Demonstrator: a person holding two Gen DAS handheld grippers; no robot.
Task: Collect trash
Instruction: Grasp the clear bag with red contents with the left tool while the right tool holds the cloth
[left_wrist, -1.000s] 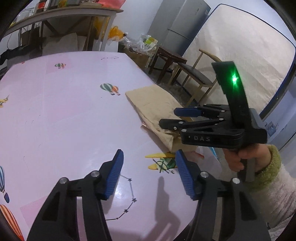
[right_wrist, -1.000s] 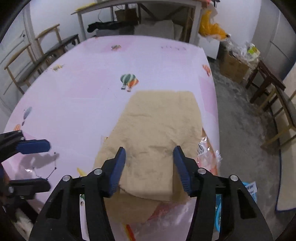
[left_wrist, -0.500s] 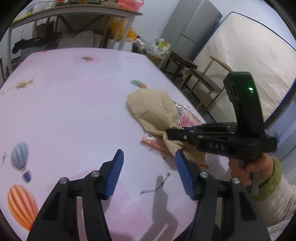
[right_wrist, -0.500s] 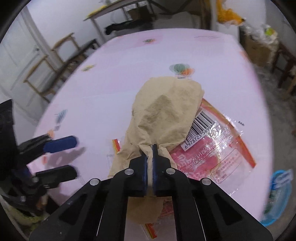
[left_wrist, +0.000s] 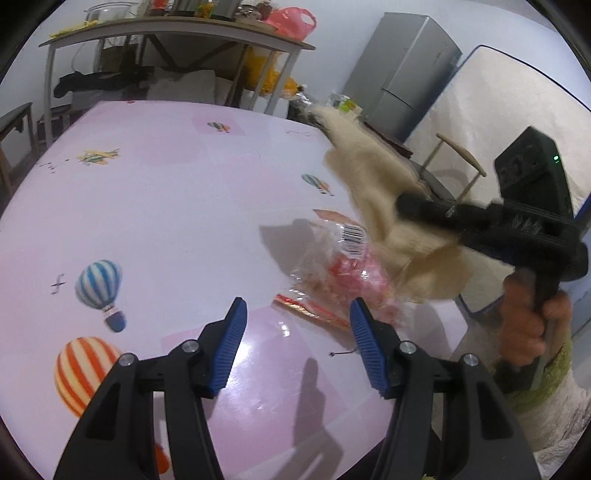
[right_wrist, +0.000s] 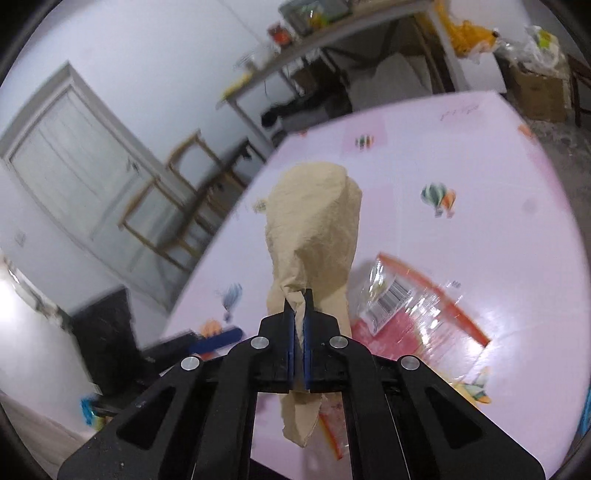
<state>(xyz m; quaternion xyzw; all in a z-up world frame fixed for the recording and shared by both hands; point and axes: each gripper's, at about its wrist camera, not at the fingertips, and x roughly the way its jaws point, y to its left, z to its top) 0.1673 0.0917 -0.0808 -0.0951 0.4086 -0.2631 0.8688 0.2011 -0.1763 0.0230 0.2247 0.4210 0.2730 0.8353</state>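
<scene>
Right gripper (right_wrist: 299, 314) aloft, clamped on brown paper (right_wrist: 317, 225).

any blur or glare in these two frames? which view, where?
Left wrist: the brown paper and right gripper are smeared by motion; the left gripper is sharp; glare on the table near it. Right wrist: background streaked, glare on the plastic wrapper, gripper crisp.

Right claw (right_wrist: 299, 317): jaws pinched together, nearly no gap; seen from the left wrist view it reaches in from the right, blurred, angled downward.
Right hand (left_wrist: 524, 325): fist wrapped around the claw's handle, a green-cuffed pale sleeve behind it.
Left claw (left_wrist: 297, 325): jaws spread apart, nothing between the blue pads, tilted downward.
</scene>
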